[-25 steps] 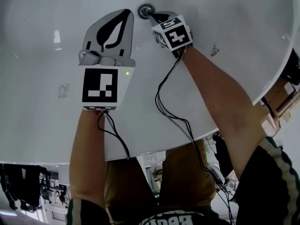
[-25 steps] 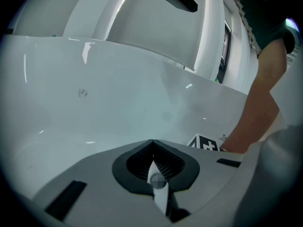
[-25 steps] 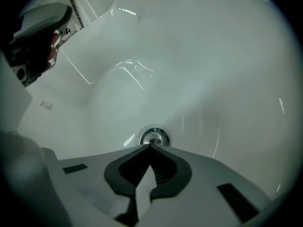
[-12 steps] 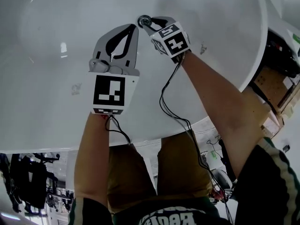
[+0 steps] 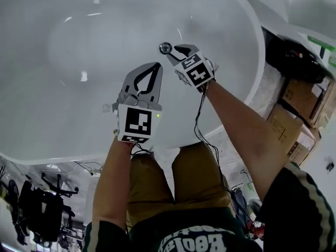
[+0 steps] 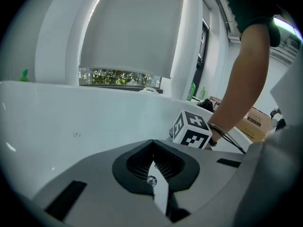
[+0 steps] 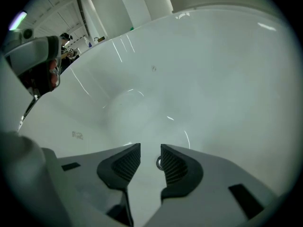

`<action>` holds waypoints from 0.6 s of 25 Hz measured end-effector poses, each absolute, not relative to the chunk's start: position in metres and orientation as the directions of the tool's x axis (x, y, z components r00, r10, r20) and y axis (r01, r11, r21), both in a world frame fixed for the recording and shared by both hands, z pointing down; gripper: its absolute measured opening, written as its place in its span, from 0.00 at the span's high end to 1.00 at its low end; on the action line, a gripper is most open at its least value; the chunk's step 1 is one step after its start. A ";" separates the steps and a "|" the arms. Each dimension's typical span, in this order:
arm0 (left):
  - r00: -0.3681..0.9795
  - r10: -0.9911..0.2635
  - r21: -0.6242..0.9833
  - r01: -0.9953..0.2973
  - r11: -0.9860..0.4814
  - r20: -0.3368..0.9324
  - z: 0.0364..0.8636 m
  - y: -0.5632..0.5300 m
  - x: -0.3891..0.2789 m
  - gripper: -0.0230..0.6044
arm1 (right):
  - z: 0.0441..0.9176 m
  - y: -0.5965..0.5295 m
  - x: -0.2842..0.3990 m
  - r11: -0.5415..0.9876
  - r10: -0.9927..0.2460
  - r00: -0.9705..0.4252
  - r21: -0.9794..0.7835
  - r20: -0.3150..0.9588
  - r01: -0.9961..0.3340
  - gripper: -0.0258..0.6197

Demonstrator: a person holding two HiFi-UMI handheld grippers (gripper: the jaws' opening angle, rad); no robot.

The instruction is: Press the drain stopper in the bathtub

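Note:
The chrome drain stopper (image 5: pixel 166 47) sits in the floor of the white bathtub (image 5: pixel 63 88). My right gripper (image 5: pixel 177 50) hangs just right of it and above it. Its jaws have just been opening and now stand a little apart with nothing between them. In the right gripper view the drain stopper (image 7: pixel 158 163) shows far below, half hidden behind the right jaw of the right gripper (image 7: pixel 150 148). My left gripper (image 5: pixel 157 65) hovers over the tub floor, nearer me, with its tips together and empty. In its own view the left gripper (image 6: pixel 152 141) is shut.
The tub's curved rim (image 5: pixel 252 83) runs between my hands and my legs. Cardboard boxes (image 5: pixel 302 114) stand on the floor at the right. Cables trail from both grippers. The right gripper's marker cube (image 6: pixel 191 129) and forearm fill the right of the left gripper view.
Both grippers have lifted away from the tub floor, and the tub looks farther off. The right gripper's tips have come up off the drain stopper.

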State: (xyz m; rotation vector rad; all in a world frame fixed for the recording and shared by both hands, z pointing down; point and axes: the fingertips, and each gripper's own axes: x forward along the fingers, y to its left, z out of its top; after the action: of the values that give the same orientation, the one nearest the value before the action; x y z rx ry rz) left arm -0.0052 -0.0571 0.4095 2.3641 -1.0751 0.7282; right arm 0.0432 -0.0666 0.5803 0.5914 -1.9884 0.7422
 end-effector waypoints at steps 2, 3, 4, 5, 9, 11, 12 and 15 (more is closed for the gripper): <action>0.560 -0.553 0.173 -0.782 -0.598 0.617 0.393 -0.057 -0.009 0.95 | 0.558 -0.068 0.040 0.714 -0.123 -0.476 -0.256 0.871 -0.652 0.74; 0.560 -0.556 0.176 -0.783 -0.596 0.614 0.386 -0.058 -0.011 0.95 | 0.547 -0.069 0.038 0.721 -0.128 -0.479 -0.250 0.869 -0.646 0.74; 0.561 -0.558 0.179 -0.785 -0.593 0.611 0.379 -0.059 -0.012 0.95 | 0.535 -0.070 0.037 0.730 -0.133 -0.483 -0.244 0.865 -0.639 0.74; 0.562 -0.560 0.182 -0.786 -0.591 0.608 0.372 -0.060 -0.012 0.96 | 0.522 -0.071 0.035 0.737 -0.139 -0.490 -0.241 0.861 -0.631 0.74; 0.577 -0.559 0.179 -0.774 -0.607 0.596 0.342 -0.062 -0.017 0.95 | 0.464 -0.066 0.029 0.739 -0.165 -0.516 -0.241 0.841 -0.629 0.74; 0.584 -0.558 0.175 -0.766 -0.618 0.590 0.327 -0.063 -0.021 0.96 | 0.436 -0.065 0.028 0.746 -0.187 -0.525 -0.227 0.830 -0.626 0.74; 0.587 -0.557 0.173 -0.763 -0.623 0.587 0.321 -0.062 -0.022 0.96 | 0.423 -0.063 0.029 0.750 -0.198 -0.529 -0.219 0.825 -0.624 0.74; 0.594 -0.553 0.168 -0.755 -0.634 0.584 0.303 -0.056 -0.025 0.96 | 0.387 -0.058 0.034 0.742 -0.245 -0.535 -0.199 0.808 -0.640 0.74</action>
State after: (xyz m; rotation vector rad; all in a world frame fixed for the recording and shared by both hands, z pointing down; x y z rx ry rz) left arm -0.0255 -0.0560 0.3034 2.4252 -1.0490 0.6911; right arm 0.0340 -0.0575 0.3865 0.6643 -2.1243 0.6183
